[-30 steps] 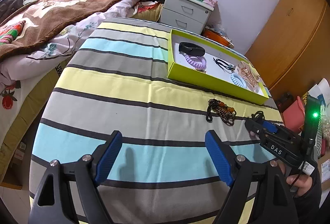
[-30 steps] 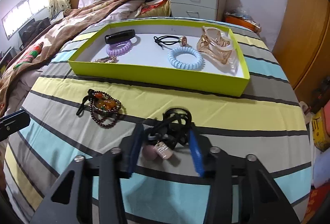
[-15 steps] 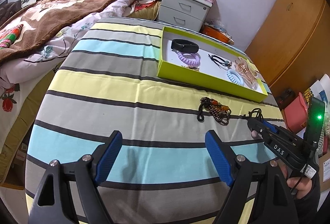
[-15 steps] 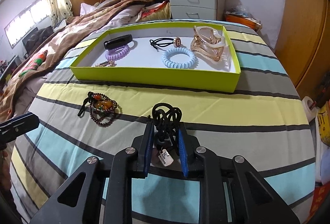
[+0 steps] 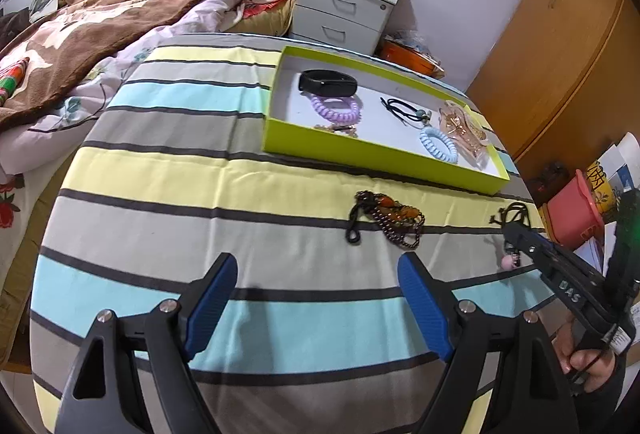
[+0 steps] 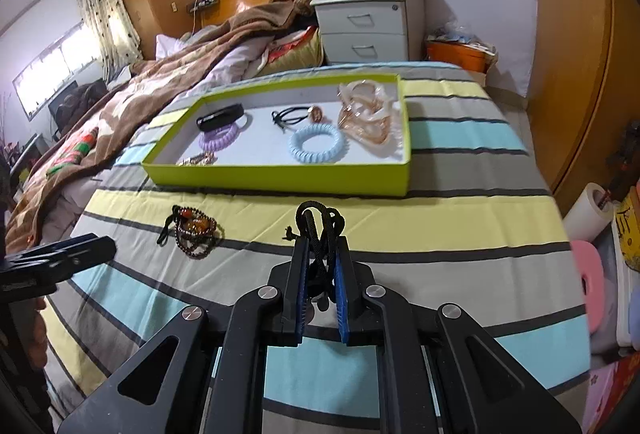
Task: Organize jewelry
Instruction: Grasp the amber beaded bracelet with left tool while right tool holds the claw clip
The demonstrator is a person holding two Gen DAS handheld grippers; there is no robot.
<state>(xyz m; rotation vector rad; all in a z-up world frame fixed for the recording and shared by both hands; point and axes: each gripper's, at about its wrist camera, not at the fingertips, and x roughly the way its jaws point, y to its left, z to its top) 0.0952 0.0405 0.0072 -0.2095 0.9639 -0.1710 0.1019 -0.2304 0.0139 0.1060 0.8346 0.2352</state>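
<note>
Now clamped in the right gripper (image 6: 320,266), just short of the tray (image 6: 280,176), cord (image 6: 320,226) dangling loose, liable to snag its near wall or slip free, left gripper (image 5: 316,298) spread apart, near the beads (image 5: 390,220).

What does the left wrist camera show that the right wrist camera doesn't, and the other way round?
Only the left wrist view shows the pink bead dangling below the right gripper, and the open left gripper. Only the right wrist view shows the black cord pinched between the right gripper's pads. Both show the green tray with its hair ties, and the beaded bracelet lying on the striped cloth.
</note>
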